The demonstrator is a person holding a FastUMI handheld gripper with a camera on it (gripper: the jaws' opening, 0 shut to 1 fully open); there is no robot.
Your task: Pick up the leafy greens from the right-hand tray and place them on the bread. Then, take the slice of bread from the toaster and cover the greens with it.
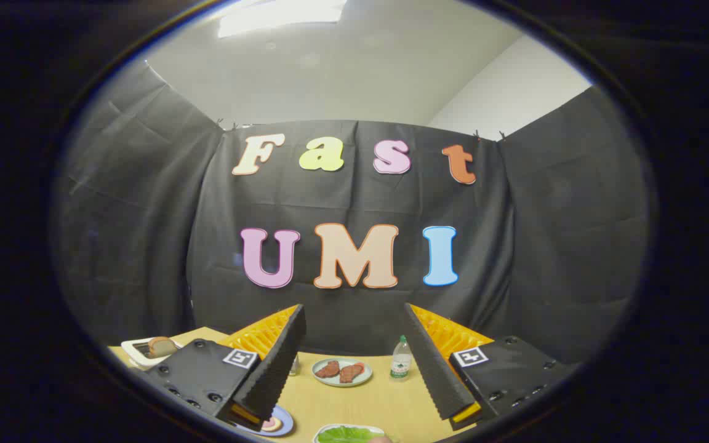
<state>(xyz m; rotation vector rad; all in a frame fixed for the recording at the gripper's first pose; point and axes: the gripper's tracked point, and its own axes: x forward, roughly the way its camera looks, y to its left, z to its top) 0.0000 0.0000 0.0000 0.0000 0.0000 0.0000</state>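
Down by your wide-open, empty hand-held gripper (354, 363) sits floppy green lettuce (347, 434) — light, tears easily, so pinch the leaf's edge gently.

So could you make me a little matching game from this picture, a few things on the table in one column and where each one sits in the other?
Things:
1. greens
2. bottle
3. toaster
4. meat plate

Places:
A. far off beyond the left finger, with a bread slice sticking out of it
B. nearest the camera, low between the open fingers
C. mid-table between the fingers, beyond the greens
D. close by the right finger, beside the meat plate

Pairs: 1-B, 2-D, 3-A, 4-C

The gripper is open and holds nothing.
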